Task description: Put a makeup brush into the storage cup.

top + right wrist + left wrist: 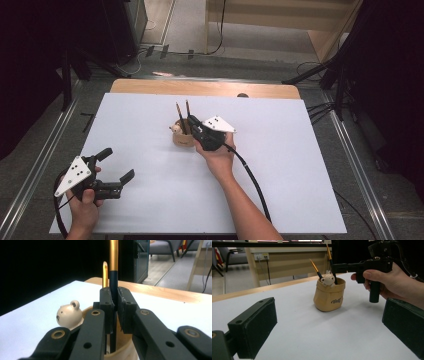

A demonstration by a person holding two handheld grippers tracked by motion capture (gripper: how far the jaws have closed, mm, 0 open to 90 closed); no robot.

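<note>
Black jaws of our right gripper (113, 306) clench one brush (114, 277), steadying it upright over the cup (329, 295). Our left gripper (116, 167), near left, waits released.

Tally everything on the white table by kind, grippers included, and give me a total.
Brushes with gold and black handles: 2, one clamped by the right gripper, the other free in the holder
Tan bear-faced brush holder: 1
Handheld grippers: 2, the left gripper open
Total: 5
</note>
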